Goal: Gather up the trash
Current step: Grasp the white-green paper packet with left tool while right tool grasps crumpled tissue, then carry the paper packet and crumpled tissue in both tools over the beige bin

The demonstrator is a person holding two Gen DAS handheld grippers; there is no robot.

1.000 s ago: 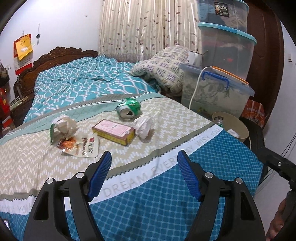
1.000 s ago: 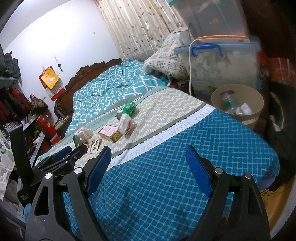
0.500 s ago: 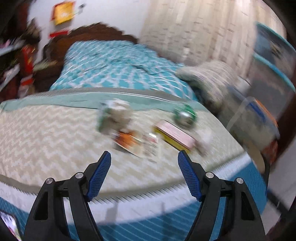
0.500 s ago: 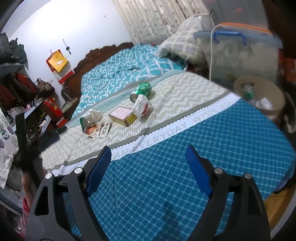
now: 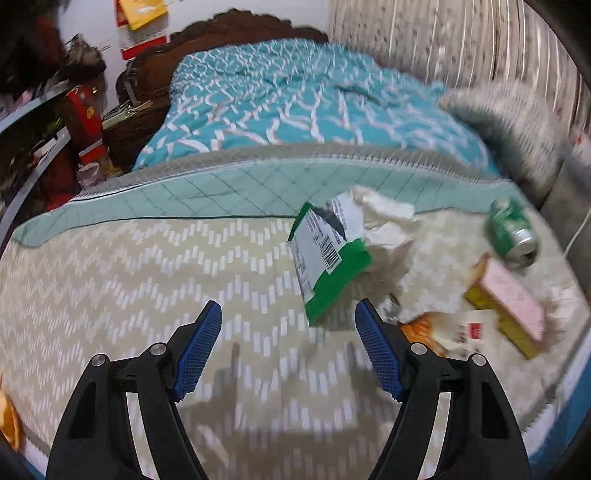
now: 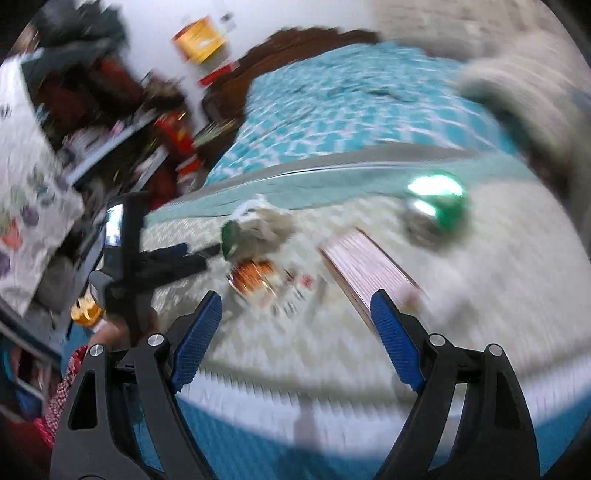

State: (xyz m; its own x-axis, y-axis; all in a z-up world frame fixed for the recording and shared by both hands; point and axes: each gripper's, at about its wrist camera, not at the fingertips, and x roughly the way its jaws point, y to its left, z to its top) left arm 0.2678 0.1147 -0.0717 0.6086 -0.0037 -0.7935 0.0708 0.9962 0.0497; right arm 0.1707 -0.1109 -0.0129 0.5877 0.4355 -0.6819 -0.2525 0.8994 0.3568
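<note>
Trash lies on the bed's beige zigzag blanket (image 5: 147, 288). A green and white wrapper (image 5: 325, 254) with crumpled tissue (image 5: 384, 221) sits just ahead of my open, empty left gripper (image 5: 288, 321). An orange snack packet (image 5: 439, 328), a pink and yellow box (image 5: 506, 306) and a green can (image 5: 511, 232) lie to its right. My right gripper (image 6: 295, 314) is open and empty, low over the orange packet (image 6: 258, 280) and pink box (image 6: 365, 266); the can (image 6: 436, 206) is beyond. The left gripper (image 6: 162, 258) shows at left near the wrapper (image 6: 232, 236). Both views are blurred.
A teal quilt (image 5: 295, 99) and dark wooden headboard (image 5: 236, 29) lie behind the trash. A patterned pillow (image 5: 506, 118) is at the far right. Cluttered shelves with red items (image 5: 81, 110) stand left of the bed. The blanket's blue edge (image 6: 332, 435) is near.
Both grippers have swung left and moved in over the bed toward the trash. The bin and storage boxes have left both views. Both stay open.
</note>
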